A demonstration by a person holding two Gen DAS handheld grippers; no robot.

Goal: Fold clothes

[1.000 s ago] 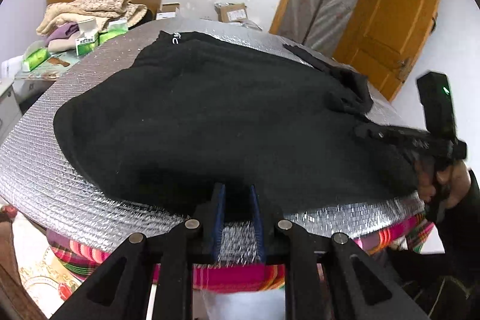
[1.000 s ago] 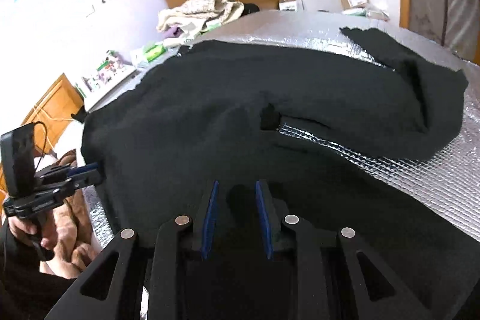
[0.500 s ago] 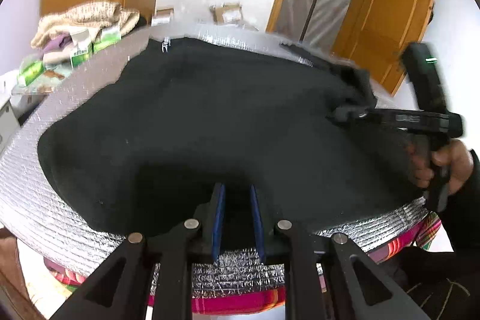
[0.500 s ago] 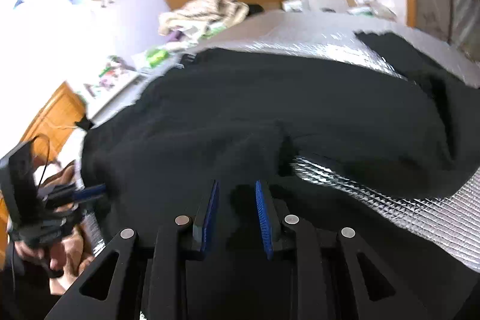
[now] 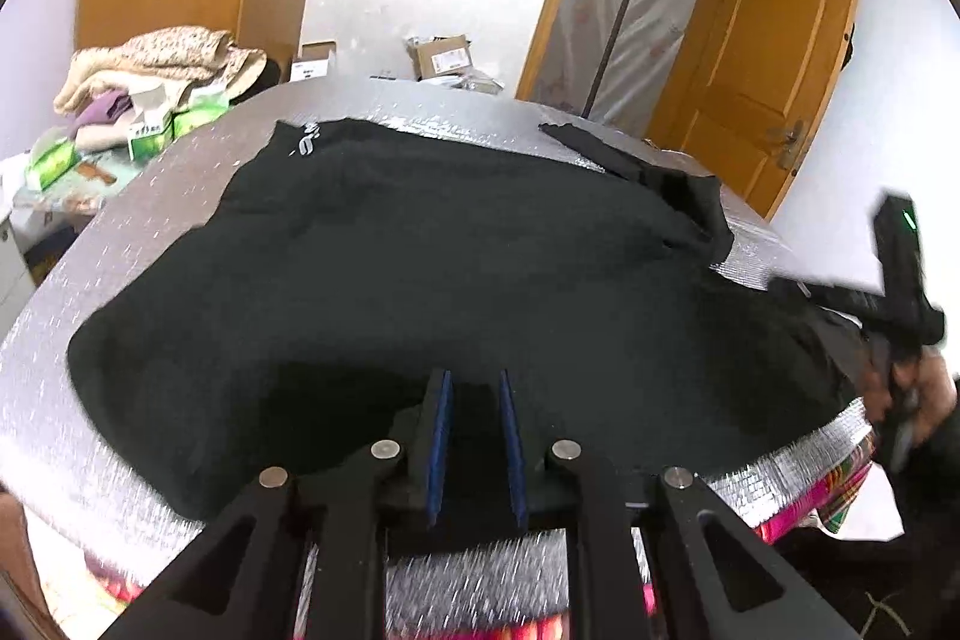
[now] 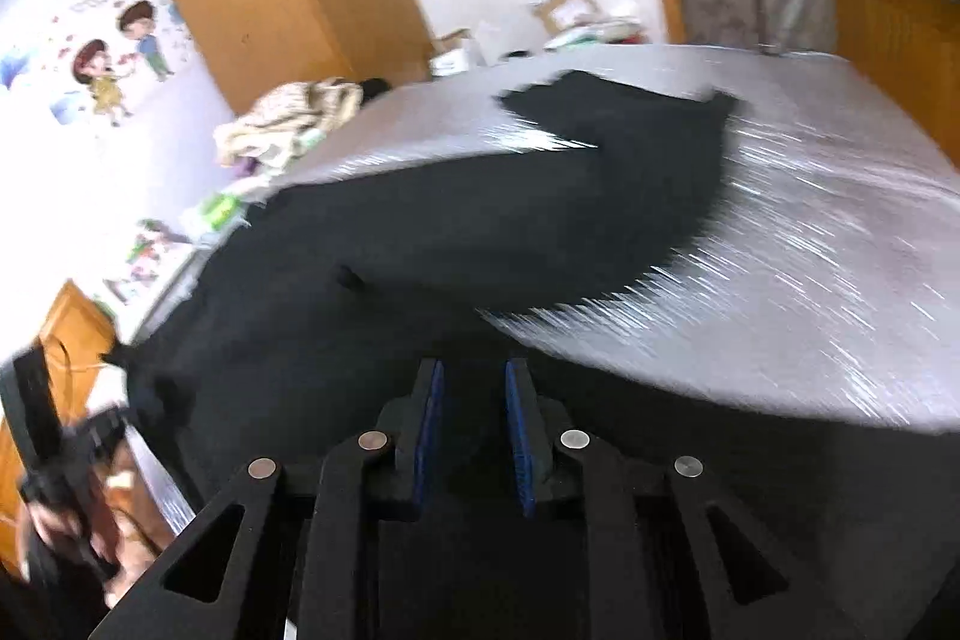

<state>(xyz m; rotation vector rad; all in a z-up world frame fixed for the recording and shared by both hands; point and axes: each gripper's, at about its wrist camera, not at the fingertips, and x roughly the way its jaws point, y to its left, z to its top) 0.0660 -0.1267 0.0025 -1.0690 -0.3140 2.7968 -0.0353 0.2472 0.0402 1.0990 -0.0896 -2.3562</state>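
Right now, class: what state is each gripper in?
Left gripper: closing, black garment between its pads; grip cannot be told.
Right gripper: closing, same garment between; grip cannot be told.

One black garment [image 5: 420, 280], two tongs [image 5: 474, 436].

Small white logo mark on the black garment [image 5: 307, 142], up at eleven o'clock near its far edge: too small to read. Labels on the brown cardboard box [image 5: 441, 55], at twelve o'clock: unreadable too.

black garment [image 5: 420, 268], silver quilted cover [image 5: 120, 232]
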